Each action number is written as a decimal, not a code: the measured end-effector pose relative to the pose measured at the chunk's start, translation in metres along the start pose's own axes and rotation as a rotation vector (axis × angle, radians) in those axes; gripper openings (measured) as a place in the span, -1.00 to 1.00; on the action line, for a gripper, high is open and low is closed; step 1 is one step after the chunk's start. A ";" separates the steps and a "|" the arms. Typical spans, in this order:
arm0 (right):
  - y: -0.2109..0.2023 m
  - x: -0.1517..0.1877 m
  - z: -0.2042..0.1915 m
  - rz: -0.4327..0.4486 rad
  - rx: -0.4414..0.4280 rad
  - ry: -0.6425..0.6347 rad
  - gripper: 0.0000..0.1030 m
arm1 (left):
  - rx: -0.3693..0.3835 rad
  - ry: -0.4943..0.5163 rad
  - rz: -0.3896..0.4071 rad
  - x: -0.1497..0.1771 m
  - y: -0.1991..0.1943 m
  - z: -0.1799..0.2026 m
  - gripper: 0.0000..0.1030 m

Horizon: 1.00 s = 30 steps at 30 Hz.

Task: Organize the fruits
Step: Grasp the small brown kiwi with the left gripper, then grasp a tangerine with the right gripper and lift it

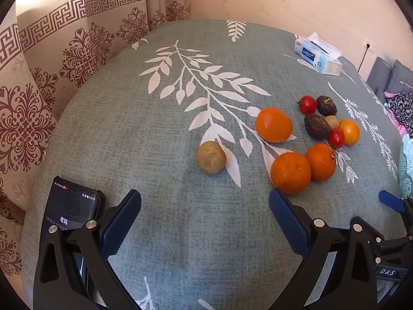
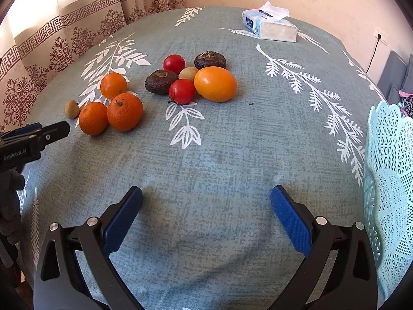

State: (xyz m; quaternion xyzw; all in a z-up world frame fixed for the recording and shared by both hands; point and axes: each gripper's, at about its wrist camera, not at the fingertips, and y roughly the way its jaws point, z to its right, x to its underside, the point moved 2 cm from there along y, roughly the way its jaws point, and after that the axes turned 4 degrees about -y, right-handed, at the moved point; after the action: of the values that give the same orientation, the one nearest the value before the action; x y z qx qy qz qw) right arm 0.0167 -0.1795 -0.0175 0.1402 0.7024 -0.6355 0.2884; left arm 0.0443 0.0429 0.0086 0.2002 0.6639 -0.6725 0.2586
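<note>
Both grippers hang wide open over the leaf-print tablecloth (image 2: 219,155), gripping nothing: my left gripper (image 1: 205,222) and my right gripper (image 2: 206,219). From the right wrist, three mandarins (image 2: 113,108) cluster at 11 o'clock with a small brown fruit (image 2: 71,109) just beside them. At 12 o'clock sit two red tomatoes (image 2: 181,91), two dark wrinkled fruits (image 2: 160,81) and a yellow-orange fruit (image 2: 215,84), all touching. I see the turquoise lattice basket (image 2: 389,180) at 3 o'clock, well apart from the fruit. A tissue box (image 2: 269,25) lies far off.

A home: patterned curtains (image 1: 64,51), tablecloth (image 1: 180,219), tissue box (image 2: 269,25).
</note>
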 end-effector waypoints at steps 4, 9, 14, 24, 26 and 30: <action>-0.001 0.000 0.000 0.002 -0.002 0.002 0.96 | -0.009 -0.031 -0.005 -0.011 0.010 -0.004 0.65; -0.002 0.000 0.000 0.003 -0.001 0.001 0.96 | -0.026 -0.058 -0.006 -0.019 0.022 -0.008 0.25; -0.002 -0.001 0.000 0.008 -0.002 0.001 0.96 | -0.021 -0.063 0.012 -0.020 0.025 -0.008 -0.07; -0.003 -0.005 0.000 0.010 -0.012 0.015 0.96 | 0.045 -0.036 0.051 -0.015 0.019 -0.002 -0.48; -0.003 -0.009 -0.001 0.013 -0.038 0.033 0.96 | 0.053 -0.031 0.064 -0.014 0.017 -0.001 -0.48; -0.002 -0.019 -0.011 0.030 -0.086 0.043 0.95 | 0.047 -0.015 0.092 -0.013 0.013 0.001 -0.48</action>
State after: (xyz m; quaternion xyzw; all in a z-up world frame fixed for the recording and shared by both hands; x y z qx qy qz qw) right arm 0.0279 -0.1663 -0.0044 0.1518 0.7329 -0.5972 0.2883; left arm 0.0627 0.0428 0.0070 0.2315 0.6359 -0.6769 0.2896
